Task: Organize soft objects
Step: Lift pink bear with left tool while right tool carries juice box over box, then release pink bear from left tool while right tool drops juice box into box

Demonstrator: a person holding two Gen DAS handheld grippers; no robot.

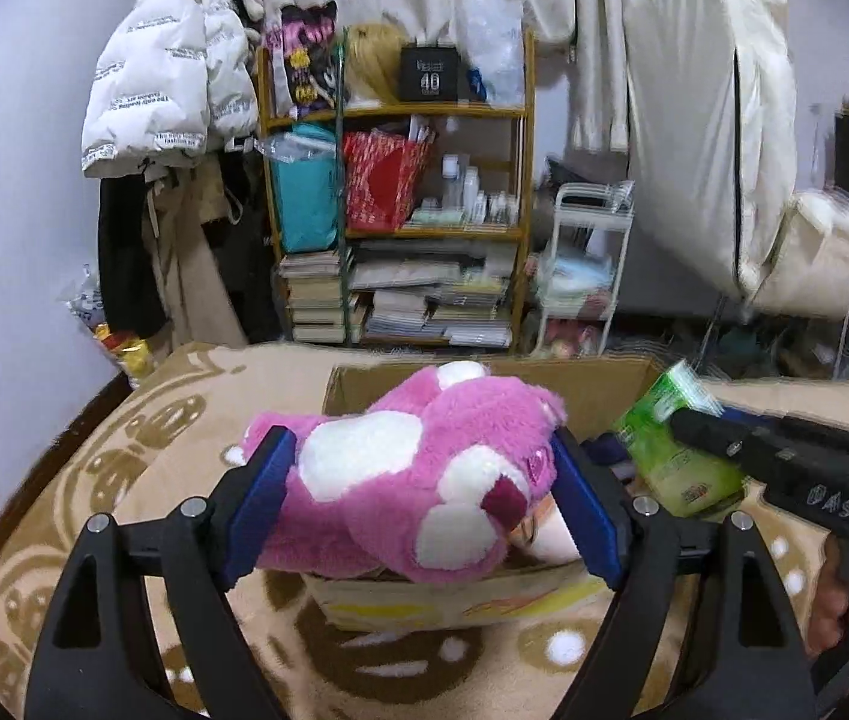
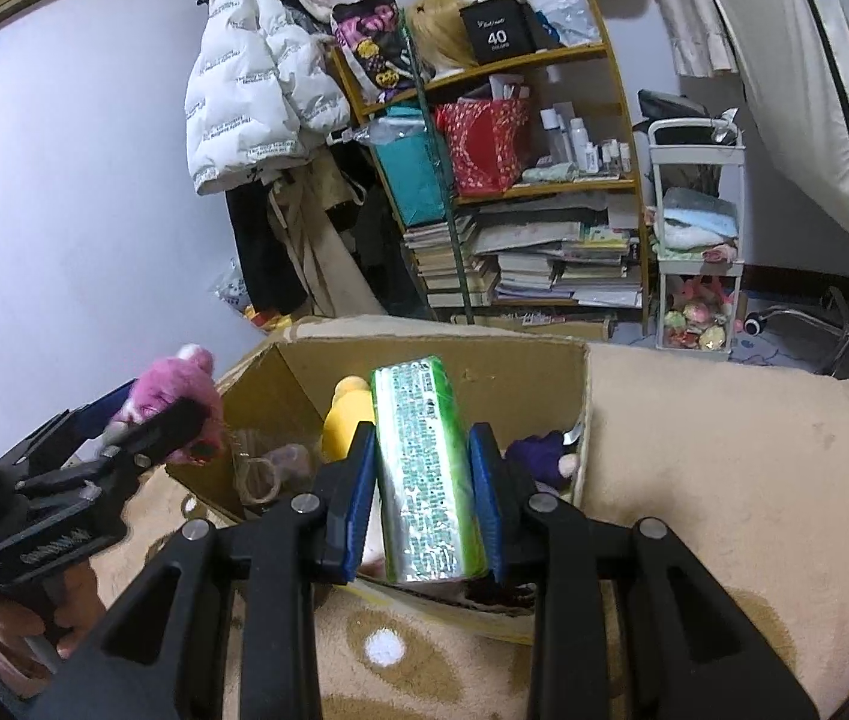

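Note:
My left gripper (image 1: 421, 474) is shut on a pink and white plush bear (image 1: 418, 468) and holds it over the open cardboard box (image 1: 484, 381). My right gripper (image 2: 424, 468) is shut on a green soft tissue pack (image 2: 424, 474) and holds it over the same box (image 2: 508, 372). In the left wrist view the tissue pack (image 1: 673, 450) and right gripper sit at the right. In the right wrist view the bear (image 2: 169, 387) shows at the left. Inside the box lie a yellow plush (image 2: 343, 420) and a purple plush (image 2: 538, 456).
The box stands on a beige patterned blanket (image 2: 724, 450). Behind it are a wooden shelf (image 1: 400, 228) with books and bags, a white cart (image 2: 697, 240), and a hanging white jacket (image 1: 160, 72).

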